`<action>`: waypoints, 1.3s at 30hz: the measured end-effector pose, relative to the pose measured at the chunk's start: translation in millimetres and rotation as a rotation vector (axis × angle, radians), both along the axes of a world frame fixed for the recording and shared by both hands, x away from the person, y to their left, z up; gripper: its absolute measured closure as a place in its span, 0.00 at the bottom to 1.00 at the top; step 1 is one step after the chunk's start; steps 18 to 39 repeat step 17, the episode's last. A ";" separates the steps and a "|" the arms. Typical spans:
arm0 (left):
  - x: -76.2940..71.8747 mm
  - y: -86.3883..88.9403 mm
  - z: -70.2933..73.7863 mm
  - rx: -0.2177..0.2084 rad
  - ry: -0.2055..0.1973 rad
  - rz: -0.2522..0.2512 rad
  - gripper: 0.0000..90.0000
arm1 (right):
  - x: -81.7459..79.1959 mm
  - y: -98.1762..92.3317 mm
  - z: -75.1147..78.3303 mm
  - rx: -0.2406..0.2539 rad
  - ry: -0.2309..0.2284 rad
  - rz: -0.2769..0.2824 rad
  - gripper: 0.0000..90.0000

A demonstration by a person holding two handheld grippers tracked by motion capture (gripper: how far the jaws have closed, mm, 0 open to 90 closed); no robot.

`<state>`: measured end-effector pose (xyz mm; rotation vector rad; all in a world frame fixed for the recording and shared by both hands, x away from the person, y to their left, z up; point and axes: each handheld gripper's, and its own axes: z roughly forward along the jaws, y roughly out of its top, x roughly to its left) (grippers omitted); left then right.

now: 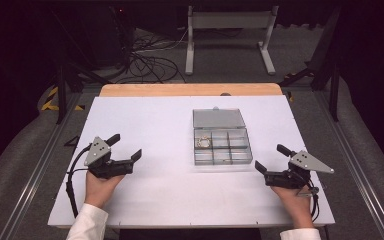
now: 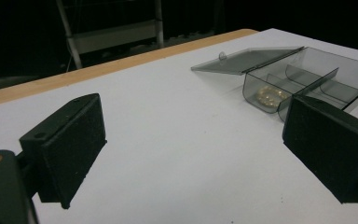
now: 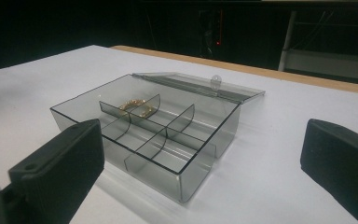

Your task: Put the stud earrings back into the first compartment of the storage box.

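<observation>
Clear grey plastic box (image 1: 222, 145) sits right of centre on the white table (image 1: 150, 195), lid (image 1: 218, 118) swung fully open and lying flat on the far side. Thin partitions split the inside into six compartments, two rows of three. One far-row end compartment holds a small gold ring-shaped piece (image 3: 133, 104); the rest look empty. Left gripper (image 1: 127, 147) rests near the table's left side, jaws spread wide, nothing between them. Right gripper (image 1: 272, 158) rests near the right side, jaws likewise wide apart, empty. Both are well apart from the box.
</observation>
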<state>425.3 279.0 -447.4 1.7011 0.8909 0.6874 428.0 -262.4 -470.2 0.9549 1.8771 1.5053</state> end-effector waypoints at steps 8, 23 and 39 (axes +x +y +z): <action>-7.2 12.4 -5.1 -0.036 0.006 0.021 0.07 | -1.1 -3.0 0.2 0.002 -0.006 -0.019 0.00; -7.4 16.7 -9.3 -0.019 0.015 0.039 0.07 | -0.6 -1.5 -0.7 -0.026 0.003 -0.038 0.00; -7.4 16.7 -9.3 -0.019 0.015 0.039 0.07 | -0.6 -1.5 -0.7 -0.026 0.003 -0.038 0.00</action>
